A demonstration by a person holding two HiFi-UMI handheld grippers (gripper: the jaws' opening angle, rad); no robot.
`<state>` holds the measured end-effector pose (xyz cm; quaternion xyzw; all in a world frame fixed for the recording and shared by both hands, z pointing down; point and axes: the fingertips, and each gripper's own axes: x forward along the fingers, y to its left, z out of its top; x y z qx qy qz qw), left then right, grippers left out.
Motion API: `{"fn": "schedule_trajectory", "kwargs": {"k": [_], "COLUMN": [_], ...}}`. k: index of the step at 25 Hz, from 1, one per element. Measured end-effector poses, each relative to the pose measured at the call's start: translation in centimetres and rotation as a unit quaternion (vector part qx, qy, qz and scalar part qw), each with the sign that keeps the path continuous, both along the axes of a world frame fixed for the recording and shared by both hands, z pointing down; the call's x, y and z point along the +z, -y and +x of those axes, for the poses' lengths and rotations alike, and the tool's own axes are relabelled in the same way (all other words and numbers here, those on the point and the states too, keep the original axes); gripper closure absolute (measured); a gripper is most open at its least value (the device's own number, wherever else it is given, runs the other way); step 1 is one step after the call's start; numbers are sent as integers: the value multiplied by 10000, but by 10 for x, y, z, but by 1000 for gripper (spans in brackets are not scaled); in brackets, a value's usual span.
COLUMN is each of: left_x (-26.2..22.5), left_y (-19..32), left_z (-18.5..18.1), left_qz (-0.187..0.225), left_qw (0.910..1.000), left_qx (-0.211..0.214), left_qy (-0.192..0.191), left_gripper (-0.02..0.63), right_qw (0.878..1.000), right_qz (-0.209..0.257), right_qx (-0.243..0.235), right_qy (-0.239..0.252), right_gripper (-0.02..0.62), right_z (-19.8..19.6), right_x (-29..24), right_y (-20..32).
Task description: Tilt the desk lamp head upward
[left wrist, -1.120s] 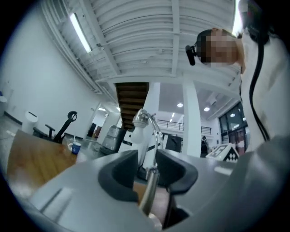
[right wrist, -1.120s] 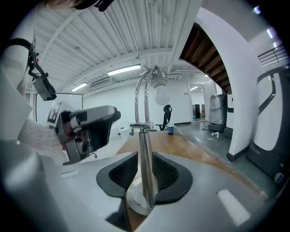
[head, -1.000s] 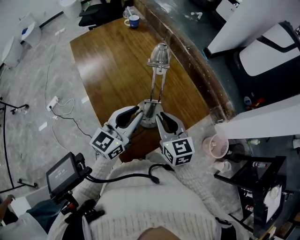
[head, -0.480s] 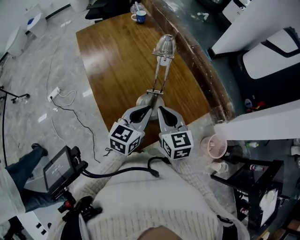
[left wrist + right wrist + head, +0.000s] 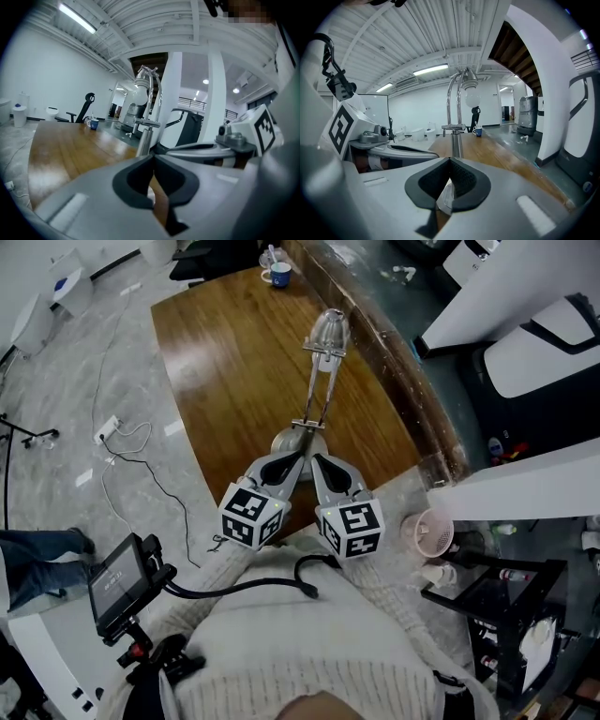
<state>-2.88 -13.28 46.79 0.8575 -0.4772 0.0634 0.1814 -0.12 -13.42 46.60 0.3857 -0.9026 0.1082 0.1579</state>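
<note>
The left gripper point(image 5: 153, 157), a grey tool with dark ribbed pads, is seen fully closed, pad against pad, and nothing is held between the pads. The right gripper point(image 5: 450, 159) is likewise pressed shut and empty. In the head view the two tips are set side by side, close together.

The chrome desk lamp point(image 5: 316, 390) is stood on the brown polished wooden table point(image 5: 225, 362). Its round base point(image 5: 298, 441) is found directly ahead of both tips, just beyond them. From there the twin-rod arm point(image 5: 319, 381) is carried away from the tools and upward, so its long axis is nearly continued from the line along which the jaws point. The bell-shaped metal head point(image 5: 328, 331) is placed at the far, upper end of that arm, well apart from either tip and high above the jaw line in both gripper views.

Neither tool is judged clearly nearer to the head. In the right gripper view the lamp's post is centred dead ahead, so that side is judged slightly better lined up. A reach forward and up along the arm, with jaws parted first, is judged necessary before the head can be tilted.
</note>
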Motion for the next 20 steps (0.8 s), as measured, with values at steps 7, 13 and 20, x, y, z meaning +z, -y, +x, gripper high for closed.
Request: {"fn": "schedule_trajectory", "kwargs": {"k": [7, 13, 20], "left_x": [0, -2, -1], "left_y": [-2, -3, -3], "left_z": [2, 3, 1], "left_qz": [43, 119, 92], "left_qw": [9999, 9998, 9999], "left_qx": [108, 156, 84], "left_qy": [59, 14, 29], "left_gripper": [598, 598, 598], "right_qw": [9999, 9999, 9998], "right_qz": [-77, -140, -200], "right_qx": [53, 38, 6], "right_qy": [38, 80, 72], "right_gripper": [598, 597, 598], "right_z": [2, 1, 1], "right_x": [3, 5, 10], "right_y": [-2, -3, -4]}}
